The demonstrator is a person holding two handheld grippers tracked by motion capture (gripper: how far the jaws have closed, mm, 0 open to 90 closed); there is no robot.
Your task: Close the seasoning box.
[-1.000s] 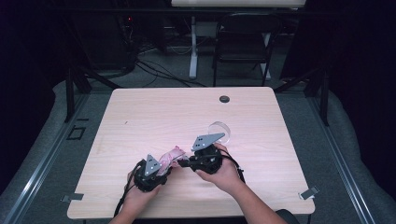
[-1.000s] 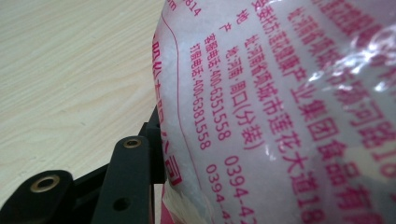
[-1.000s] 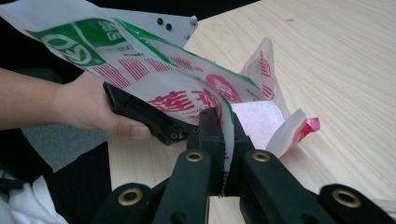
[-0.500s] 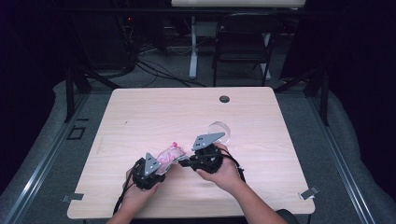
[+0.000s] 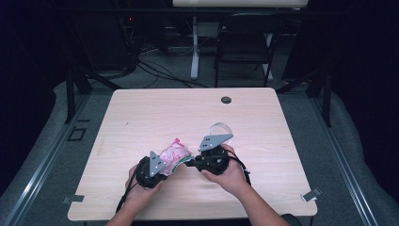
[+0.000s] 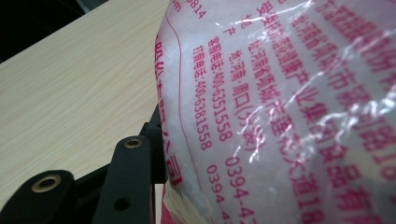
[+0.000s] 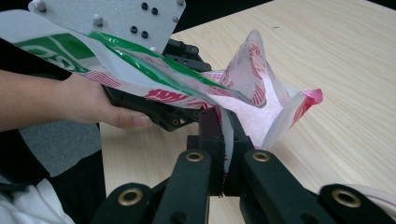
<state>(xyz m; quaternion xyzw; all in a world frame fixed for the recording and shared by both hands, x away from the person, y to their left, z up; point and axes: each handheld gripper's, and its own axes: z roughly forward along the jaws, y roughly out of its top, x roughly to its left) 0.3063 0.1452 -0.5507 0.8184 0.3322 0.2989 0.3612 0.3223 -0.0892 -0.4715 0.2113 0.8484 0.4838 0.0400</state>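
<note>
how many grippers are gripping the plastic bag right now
2. The left gripper clamps the white-and-pink plastic bag at its near-left side; the right gripper pinches the bag's edge from the right.

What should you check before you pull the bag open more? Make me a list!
1. Right gripper pinching the bag's edge: ok, jaws shut on the film.
2. Left gripper holding the bag: ok, the bag fills the space at its jaw.
3. Bag mouth open: ok, the top gapes in the right gripper view.
4. White grains staying inside: cannot tell.
5. Room on the table ahead: ok.
6. Clear round thing safely apart: cannot tell.
</note>
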